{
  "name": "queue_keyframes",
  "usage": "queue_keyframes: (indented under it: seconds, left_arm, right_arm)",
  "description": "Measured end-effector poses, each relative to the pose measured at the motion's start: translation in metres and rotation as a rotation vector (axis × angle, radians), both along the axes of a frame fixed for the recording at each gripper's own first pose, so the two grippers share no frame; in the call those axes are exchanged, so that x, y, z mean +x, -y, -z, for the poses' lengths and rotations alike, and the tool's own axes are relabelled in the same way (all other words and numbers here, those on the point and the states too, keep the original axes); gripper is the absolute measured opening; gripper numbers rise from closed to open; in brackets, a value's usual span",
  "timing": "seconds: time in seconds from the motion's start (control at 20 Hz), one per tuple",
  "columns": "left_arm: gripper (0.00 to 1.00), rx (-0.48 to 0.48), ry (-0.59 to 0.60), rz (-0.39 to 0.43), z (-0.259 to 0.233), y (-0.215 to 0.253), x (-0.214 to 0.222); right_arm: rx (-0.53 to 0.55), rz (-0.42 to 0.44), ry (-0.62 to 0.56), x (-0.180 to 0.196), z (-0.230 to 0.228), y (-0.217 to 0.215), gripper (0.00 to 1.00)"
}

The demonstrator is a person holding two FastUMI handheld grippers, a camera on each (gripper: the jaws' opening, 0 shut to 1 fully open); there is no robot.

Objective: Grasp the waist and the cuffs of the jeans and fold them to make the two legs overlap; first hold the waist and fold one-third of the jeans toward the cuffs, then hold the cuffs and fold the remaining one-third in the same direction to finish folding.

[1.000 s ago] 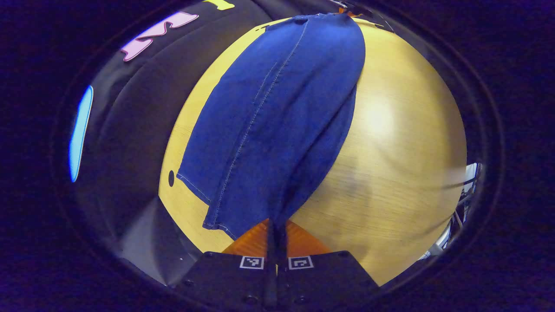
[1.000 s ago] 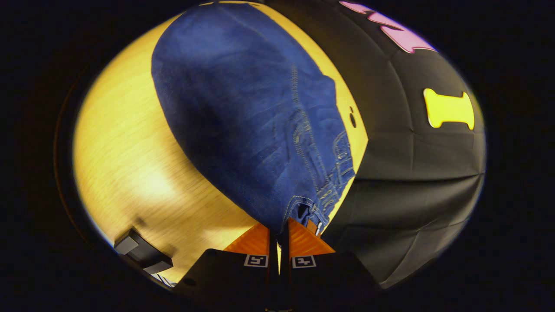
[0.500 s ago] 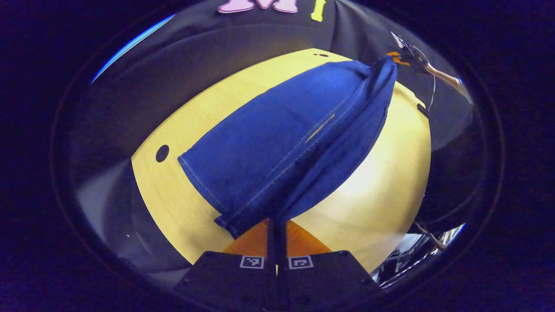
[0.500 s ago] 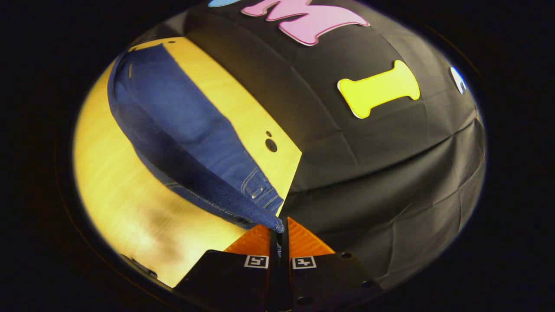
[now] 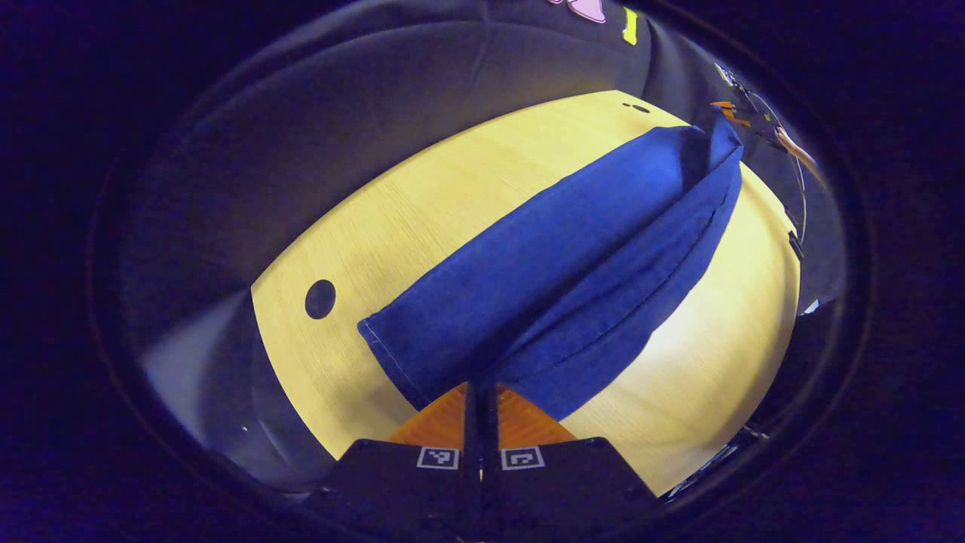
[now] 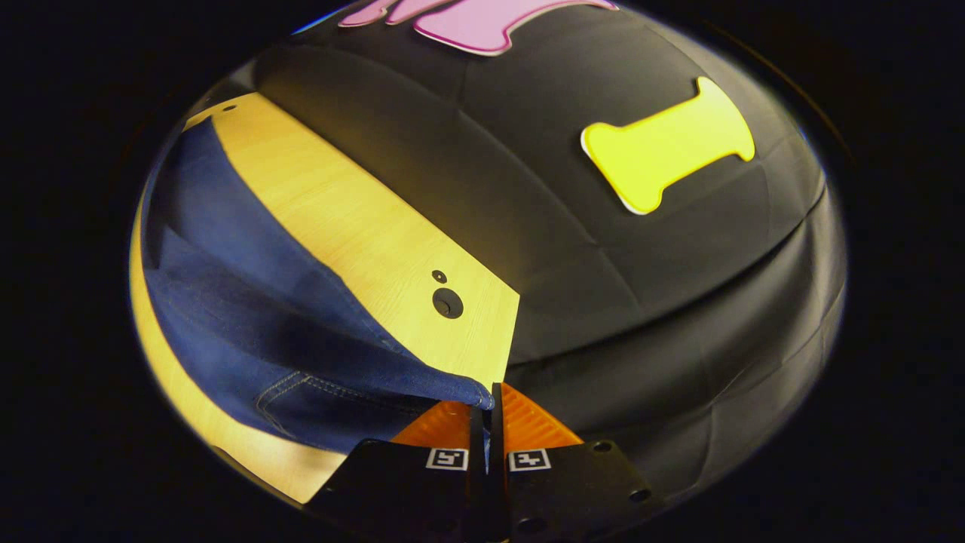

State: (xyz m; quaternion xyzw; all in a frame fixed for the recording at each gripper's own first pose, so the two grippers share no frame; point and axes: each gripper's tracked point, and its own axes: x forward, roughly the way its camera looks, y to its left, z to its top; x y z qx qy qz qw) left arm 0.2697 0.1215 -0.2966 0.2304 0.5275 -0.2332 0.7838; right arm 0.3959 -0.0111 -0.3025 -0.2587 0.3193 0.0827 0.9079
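Two stages of three look open to us: we judge the lengthwise fold is under way, and neither of the thirds folds has begun. Largest first, the wooden table carries the jeans, which stretch across it as one long blue band, the near leg raised over the far leg rather than lying flat on it. In the right gripper view the table runs back to the booth wall, and the jeans sag away to the left with a stitched pocket showing underneath. We hold the cloth at both ends. The left gripper is clamped on the cuff end, fingers pressed together with denim between them. The right gripper pinches the waist edge the same way, and it also appears far off in the left gripper view, lifted above the table. We reckon the upper leg must settle squarely onto the lower one before the waist goes toward the cuffs.
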Motion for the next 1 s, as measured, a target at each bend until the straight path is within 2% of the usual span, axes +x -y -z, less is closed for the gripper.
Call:
queue_keyframes:
  seconds: [0.1,0.2,0.3,0.35,0.4,0.45,0.5,0.55,0.6,0.65,0.7,0.75,0.8,1.0]
  left_arm:
    - [0.06,0.021,-0.024,-0.076,0.017,0.001,0.017]
    - [0.06,0.039,-0.058,-0.194,0.034,0.0,0.027]
    - [0.05,0.048,-0.087,-0.341,0.045,-0.002,0.027]
    - [0.11,0.016,-0.067,-0.38,0.048,0.001,0.032]
    - [0.15,-0.026,-0.034,-0.415,0.044,0.003,0.035]
    - [0.36,-0.067,-0.006,-0.454,0.042,0.004,0.04]
    - [0.57,-0.112,0.028,-0.503,0.036,0.003,0.043]
    - [0.62,-0.145,0.07,-0.541,0.027,0.002,0.048]
    - [0.8,-0.172,0.12,-0.575,0.018,-0.002,0.051]
    - [0.92,-0.21,0.165,-0.599,0.007,0.0,0.052]
    - [0.98,-0.232,0.216,-0.619,-0.001,-0.002,0.06]
    - [0.96,-0.256,0.26,-0.633,-0.01,0.0,0.067]
    - [0.96,-0.283,0.3,-0.642,-0.018,0.001,0.069]
    - [0.97,-0.391,0.346,-0.632,-0.036,0.01,0.07]
  right_arm:
    - [-0.011,-0.003,-0.039,0.014,0.026,-0.007,0.05]
    - [-0.015,0.012,-0.096,0.025,0.061,-0.011,0.05]
    - [0.047,0.067,-0.172,0.026,0.087,-0.015,0.05]
    - [0.132,0.107,-0.212,0.024,0.09,-0.021,0.07]
    - [0.211,0.156,-0.231,0.025,0.088,-0.025,0.25]
    - [0.272,0.2,-0.227,0.028,0.084,-0.024,0.43]
    - [0.328,0.239,-0.228,0.029,0.081,-0.025,0.49]
    - [0.38,0.276,-0.24,0.029,0.078,-0.026,0.5]
    - [0.437,0.307,-0.255,0.03,0.078,-0.027,0.49]
    - [0.496,0.339,-0.275,0.028,0.076,-0.028,0.51]
    - [0.536,0.36,-0.279,0.029,0.077,-0.028,0.51]
    - [0.566,0.366,-0.273,0.033,0.078,-0.029,0.55]
    - [0.587,0.367,-0.264,0.034,0.078,-0.03,0.63]
    - [0.586,0.315,-0.232,0.035,0.073,-0.033,0.72]
